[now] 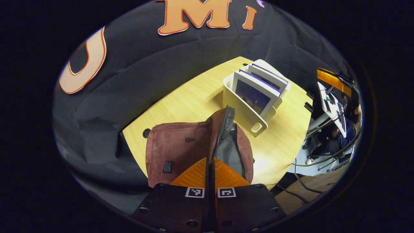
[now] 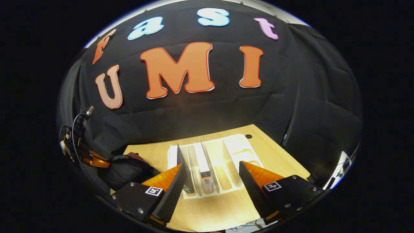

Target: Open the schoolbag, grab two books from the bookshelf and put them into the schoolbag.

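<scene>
Two claws were at work over a pale wooden worktop (image 1: 200, 97) backed by the booth's black cloth wall. The left claw (image 1: 210, 161) had its orange ribbed fingers pressed together on the dark mesh-lined edge of the maroon fabric schoolbag (image 1: 174, 149), lifting that flap upright so that the grey lining (image 1: 231, 153) of the opened mouth showed just to its right. The schoolbag lay flat on the near part of the worktop, with a small dark label on its front panel. Just beyond it stood the white plastic slotted bookshelf (image 1: 245, 113), with thin white-edged books (image 1: 254, 95) leaning in its compartments, the front one showing a dark cover. A round cable hole (image 1: 146, 132) sat in the worktop left of the schoolbag.

In the right gripper view, the right claw (image 2: 212, 179) hung wide open and held nothing, above the bookshelf (image 2: 239, 149), one finger to each side. Two upright books (image 2: 202, 158) stood in the left-hand slots between the fingers; the right-hand slots looked bare. Far to the left, the left claw (image 2: 93, 161) met the dark bulk of the schoolbag (image 2: 129, 168). Cables and office equipment lay past the worktop's right edge in the left gripper view.
</scene>
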Demonstrator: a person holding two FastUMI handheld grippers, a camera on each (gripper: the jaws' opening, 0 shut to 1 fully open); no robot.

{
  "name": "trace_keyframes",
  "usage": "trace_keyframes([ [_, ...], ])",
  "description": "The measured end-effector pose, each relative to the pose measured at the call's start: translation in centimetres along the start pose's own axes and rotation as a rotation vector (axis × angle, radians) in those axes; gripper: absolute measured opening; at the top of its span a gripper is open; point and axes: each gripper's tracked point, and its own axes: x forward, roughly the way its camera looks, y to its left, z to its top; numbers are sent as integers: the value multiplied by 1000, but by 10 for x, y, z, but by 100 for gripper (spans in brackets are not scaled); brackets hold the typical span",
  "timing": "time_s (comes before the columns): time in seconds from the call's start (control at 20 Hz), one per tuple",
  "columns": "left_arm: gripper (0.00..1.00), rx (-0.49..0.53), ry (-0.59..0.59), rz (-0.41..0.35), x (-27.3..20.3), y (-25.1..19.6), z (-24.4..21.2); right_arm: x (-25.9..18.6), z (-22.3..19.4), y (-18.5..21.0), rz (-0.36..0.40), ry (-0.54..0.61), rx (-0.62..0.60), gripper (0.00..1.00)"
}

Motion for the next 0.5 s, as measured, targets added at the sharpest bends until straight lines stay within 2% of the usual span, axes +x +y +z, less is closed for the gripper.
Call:
trace_keyframes([
  [0.2, 1, -5, 3, -16, 2, 0, -4, 32, 33, 52, 115, 125, -130, 97],
  [0.35, 1, 1, 10, -16, 4, 0, -8, 61, 38, 81, 172, 261, -272, 97],
  [0.5, 1, -5, 6, -5, 3, 4, -10, 84, 21, 110, 227, 451, -252, 97],
])
